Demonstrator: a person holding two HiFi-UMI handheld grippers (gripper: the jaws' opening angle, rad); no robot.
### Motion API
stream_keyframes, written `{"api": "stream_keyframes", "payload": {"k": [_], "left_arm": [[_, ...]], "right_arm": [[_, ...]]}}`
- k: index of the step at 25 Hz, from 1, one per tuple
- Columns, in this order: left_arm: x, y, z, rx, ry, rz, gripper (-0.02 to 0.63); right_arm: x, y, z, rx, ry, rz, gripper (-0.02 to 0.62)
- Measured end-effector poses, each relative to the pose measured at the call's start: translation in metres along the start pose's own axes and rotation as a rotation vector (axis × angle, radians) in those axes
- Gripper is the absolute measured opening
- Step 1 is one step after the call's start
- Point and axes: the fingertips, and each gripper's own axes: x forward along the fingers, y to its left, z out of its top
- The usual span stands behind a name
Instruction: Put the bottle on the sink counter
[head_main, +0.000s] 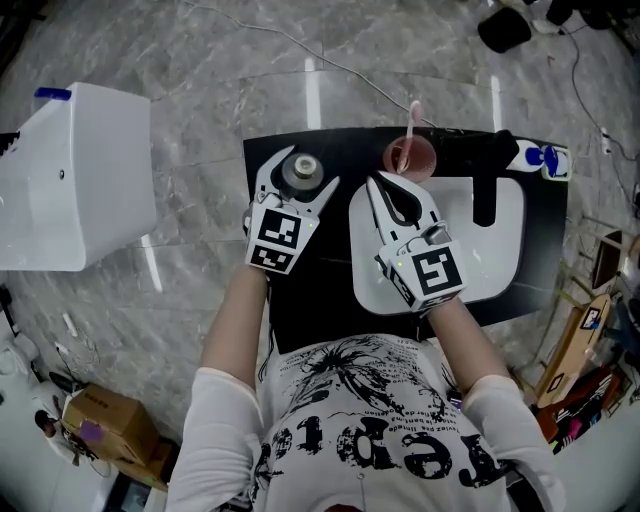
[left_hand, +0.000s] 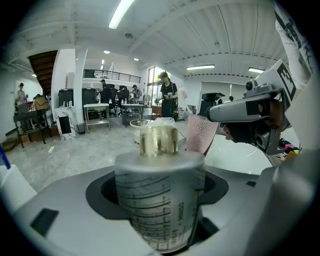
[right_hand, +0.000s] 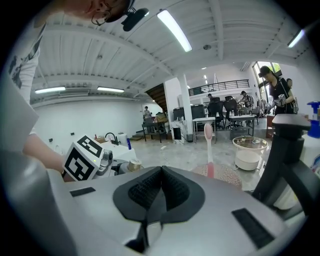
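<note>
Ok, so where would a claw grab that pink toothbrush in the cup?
Probably the thin handle above the rim of the speckled pink cup, pinched from the side: the pink toothbrush stands upright, and only that part sticks out.

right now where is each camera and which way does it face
Head view: on the person's head, facing down at the sink counter; both forearms, left hand-held gripper and right hand-held gripper show.
Left gripper view: on the left hand-held gripper, looking along its jaws, shut on the bottle.
Right gripper view: on the right hand-held gripper, looking along its shut, empty jaws.
Both gripper views share the pink cup.
</note>
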Motion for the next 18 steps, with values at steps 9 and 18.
{"api": "stream_keyframes", "payload": {"k": [9,18], "left_arm": [[-0.003,0.0,-0.004,-0.013,0.006,0.001,0.347],[-0.015,-0.01,-0.008,-0.042,0.012,-0.001,0.35]], "right_arm": [[-0.001,0.002,-0.001,-0.002,0.008,0.002,0.015],[-0.016,0.008,0.004,-0.013,0.014,0.006,0.014]]}}
